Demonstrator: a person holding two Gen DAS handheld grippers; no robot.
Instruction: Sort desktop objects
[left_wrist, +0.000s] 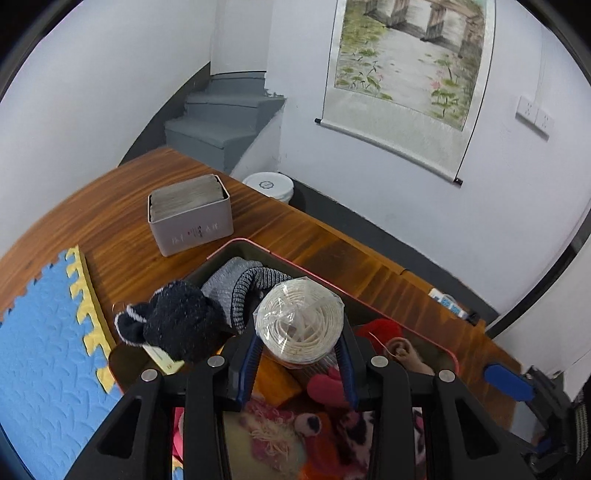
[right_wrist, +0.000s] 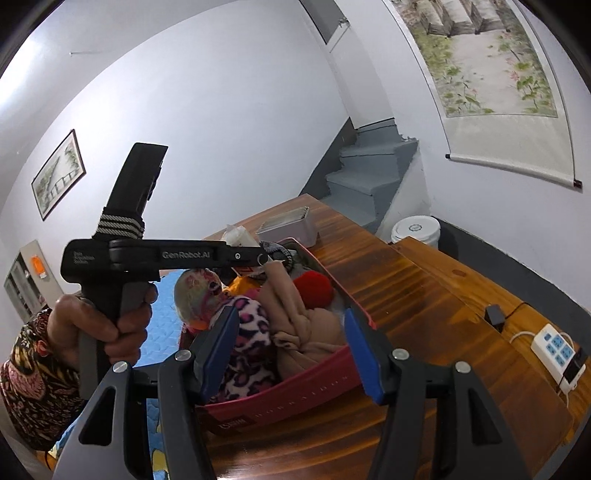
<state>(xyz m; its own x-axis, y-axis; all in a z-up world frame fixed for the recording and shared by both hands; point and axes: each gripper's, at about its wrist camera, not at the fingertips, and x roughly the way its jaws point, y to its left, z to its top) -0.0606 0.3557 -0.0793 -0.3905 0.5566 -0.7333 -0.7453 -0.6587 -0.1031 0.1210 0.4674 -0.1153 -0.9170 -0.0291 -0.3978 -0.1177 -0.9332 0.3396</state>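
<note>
My left gripper (left_wrist: 300, 356) is shut on a roll of white twine (left_wrist: 300, 320) wrapped in clear plastic, holding it just above the pink box (left_wrist: 236, 244). The box is packed with a dark knitted hat (left_wrist: 177, 321), grey striped socks (left_wrist: 240, 284), a red pompom (left_wrist: 384, 332) and plush items. In the right wrist view a hand (right_wrist: 103, 328) holds the left gripper (right_wrist: 258, 258) over the far end of the pink box (right_wrist: 280, 402). My right gripper (right_wrist: 291, 350) stands open over the box's near end, with nothing between its fingers.
A grey tin (left_wrist: 190, 214) full of cards stands on the wooden table (left_wrist: 122, 236) beyond the box. A blue and yellow foam mat (left_wrist: 44, 350) lies to the left. A white power strip (right_wrist: 554, 347) lies at the right edge, and a white bucket (right_wrist: 415, 229) stands on the floor.
</note>
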